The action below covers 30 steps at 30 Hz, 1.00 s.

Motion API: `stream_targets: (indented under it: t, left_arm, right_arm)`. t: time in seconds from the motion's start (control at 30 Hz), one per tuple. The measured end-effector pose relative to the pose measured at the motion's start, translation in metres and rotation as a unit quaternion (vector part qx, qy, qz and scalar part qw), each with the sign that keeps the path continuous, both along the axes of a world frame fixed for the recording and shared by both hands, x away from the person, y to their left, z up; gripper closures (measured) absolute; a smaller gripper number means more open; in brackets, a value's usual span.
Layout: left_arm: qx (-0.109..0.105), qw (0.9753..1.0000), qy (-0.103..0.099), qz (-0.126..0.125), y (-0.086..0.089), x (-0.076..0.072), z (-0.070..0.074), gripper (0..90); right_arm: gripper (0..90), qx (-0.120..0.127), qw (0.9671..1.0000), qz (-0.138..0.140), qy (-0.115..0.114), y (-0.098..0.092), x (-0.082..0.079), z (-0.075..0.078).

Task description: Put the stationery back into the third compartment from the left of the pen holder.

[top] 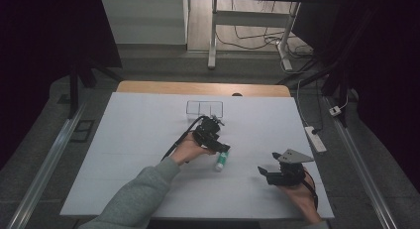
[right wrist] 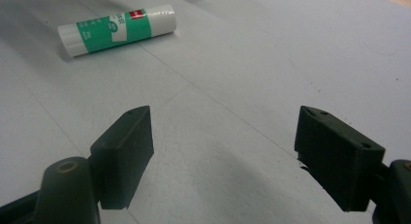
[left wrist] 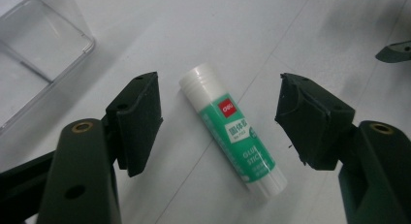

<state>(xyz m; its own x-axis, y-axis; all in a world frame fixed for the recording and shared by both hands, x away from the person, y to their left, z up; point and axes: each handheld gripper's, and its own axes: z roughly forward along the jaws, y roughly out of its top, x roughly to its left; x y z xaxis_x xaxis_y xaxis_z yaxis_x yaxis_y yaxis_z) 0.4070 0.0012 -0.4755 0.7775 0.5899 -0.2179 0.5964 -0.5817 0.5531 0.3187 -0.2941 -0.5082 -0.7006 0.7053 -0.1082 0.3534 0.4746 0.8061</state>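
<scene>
Down at the lower right of the high view, the right gripper [top: 266, 171] sits low over the white table [top: 138, 140], its jaws spread wide with bare surface between them, as the right gripper view confirms. A little farther up, at centre frame, the left gripper [top: 221, 148] hangs right over the glue stick [top: 221, 161], a white tube with a green label lying flat on the table. In the left gripper view the glue stick [left wrist: 233, 129] lies between the parted jaws, neither pad touching it, cap end toward the upper left. Beyond them, toward the top of the table, stands a clear plastic tray [top: 204, 108] divided into compartments.
</scene>
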Motion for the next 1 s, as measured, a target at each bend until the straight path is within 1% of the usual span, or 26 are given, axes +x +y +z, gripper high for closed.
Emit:
stream_targets:
  t: [0.07,0.17,0.43,0.63,0.83,1.0]
  left_arm:
    - [0.005,1.0,0.001,-0.002,-0.005,0.001,-0.001,33.0]
    - [0.005,1.0,0.008,-0.001,-0.01,0.002,-0.004,33.6]
    - [0.028,0.9993,0.025,0.006,-0.021,0.01,-0.015,36.4]
    - [0.051,0.9983,0.027,0.011,-0.029,0.012,-0.019,38.7]
    - [0.067,0.9973,0.028,0.011,-0.035,0.012,-0.023,41.9]
    - [0.079,0.9962,0.029,0.024,-0.037,0.014,-0.027,47.2]
  right_arm:
    - [21.5,-0.002,1.0,0.0,0.001,0.0,0.0,0.0]
    - [21.5,-0.003,1.0,0.002,0.0,0.0,0.0,0.0]
    - [21.6,-0.007,1.0,0.0,-0.001,0.001,0.0,-0.001]
    - [21.6,-0.008,1.0,-0.002,0.001,0.001,0.0,-0.001]
    - [21.6,-0.008,1.0,-0.004,0.0,0.001,0.0,-0.001]
    - [21.7,-0.009,0.9999,-0.005,0.0,0.001,0.0,-0.001]
